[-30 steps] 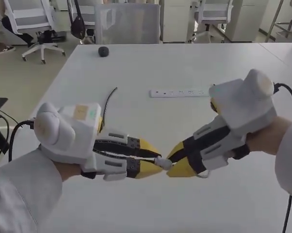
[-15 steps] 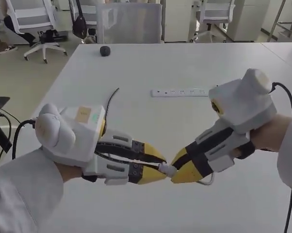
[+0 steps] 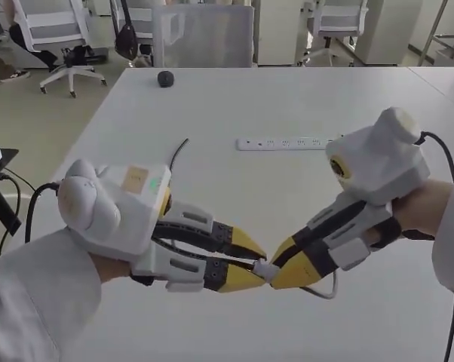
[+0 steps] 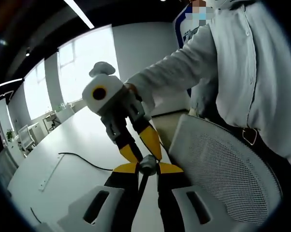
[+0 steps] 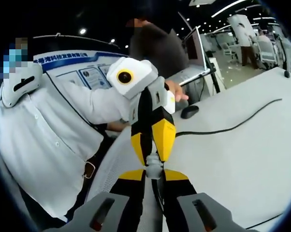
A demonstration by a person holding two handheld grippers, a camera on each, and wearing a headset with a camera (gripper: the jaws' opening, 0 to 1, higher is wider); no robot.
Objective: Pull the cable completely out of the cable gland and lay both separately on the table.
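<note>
Where the two grippers meet tip to tip over the near part of the table [image 3: 234, 105], the gland [image 3: 264, 269] shows as a small white plug between them. The left gripper [image 3: 256, 265] enters from the left with its yellow jaws drawn almost together, pinching the gland. In the left gripper view the gland's round grey end sits between those jaw tips. The right gripper [image 3: 280, 267] enters from the right, angled downward. Its jaws are likewise nearly closed, clamped on the cable [image 3: 326, 292] just where it leaves the gland. From there the grey cable curls out beneath the right gripper in a short loop; it is not yet out of the gland. In the right gripper view the gland stands where the four yellow tips meet, and a dark strand runs back between that gripper's own jaws. Farther off, a white strip [image 3: 283, 142] lies across the table. A thin black lead [image 3: 174, 153] lies to its left.
</note>
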